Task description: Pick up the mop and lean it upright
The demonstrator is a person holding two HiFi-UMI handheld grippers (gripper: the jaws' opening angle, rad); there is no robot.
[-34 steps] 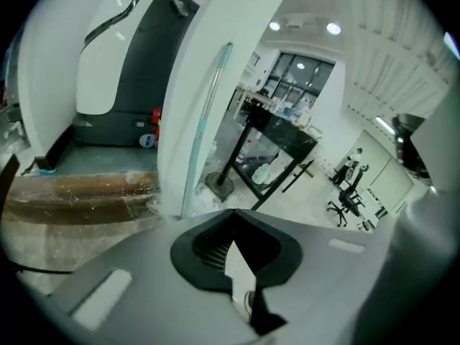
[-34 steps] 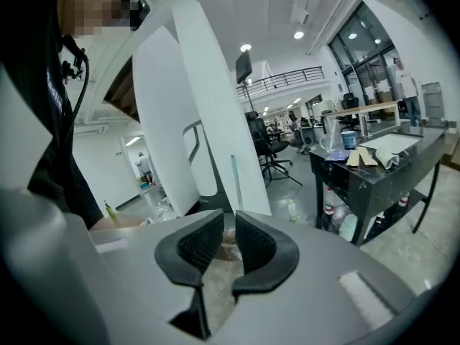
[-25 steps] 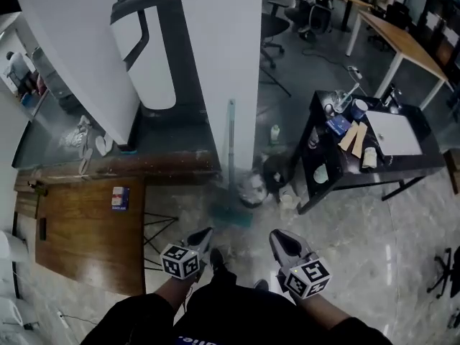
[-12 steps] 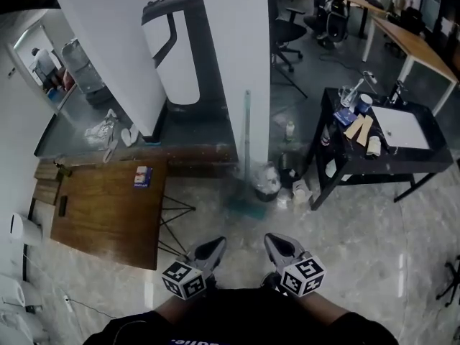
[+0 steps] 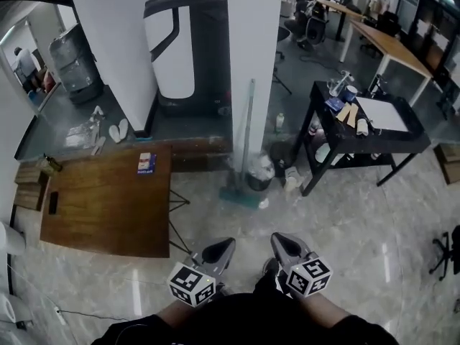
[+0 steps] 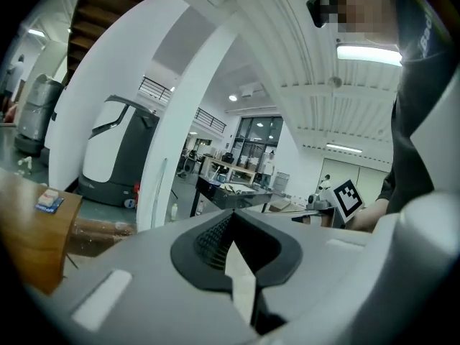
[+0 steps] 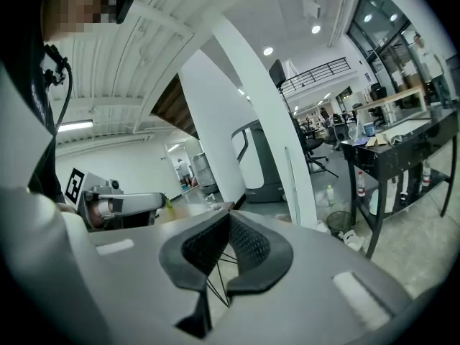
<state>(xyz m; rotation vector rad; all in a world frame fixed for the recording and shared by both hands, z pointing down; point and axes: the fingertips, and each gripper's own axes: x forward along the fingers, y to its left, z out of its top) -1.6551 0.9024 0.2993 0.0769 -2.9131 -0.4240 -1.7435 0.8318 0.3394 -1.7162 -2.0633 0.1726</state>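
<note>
Shows the mop point(image 5: 245, 146) upright across the pale stone floor point(image 5: 359, 236), well apart from both grippers: handle leaning against the face of the white pillar point(image 5: 255, 42), teal mop head point(image 5: 238, 196) down on the floor at the pillar's foot. Shows a waste bin point(image 5: 259, 177) with a light liner just beside the mop head, to its right. Beyond that, a black table point(image 5: 327, 131) carrying a white sink basin point(image 5: 384, 115) and clutter too small to name. Places a wooden table point(image 5: 108, 200) to the left of the mop, with a small blue-and-white box point(image 5: 146, 164) lying near its far edge. Behind the pillar, a grey-and-white floor-cleaning machine point(image 5: 176, 49). Holds the left gripper point(image 5: 223, 248) and the right gripper point(image 5: 280, 243) side by side at the bottom of the head view, close to the dark-sleeved body, tips aimed toward the mop, each with its marker cube point(image 5: 192, 284) nearest the wearer. Has the left gripper's jaws pressed together at the tips with nothing between them, only floor visible through the slit beneath. Has the right gripper's jaws likewise closed tip to tip and empty, thin dark rods visible through the gap below the pads. Touches nothing with either gripper.
</note>
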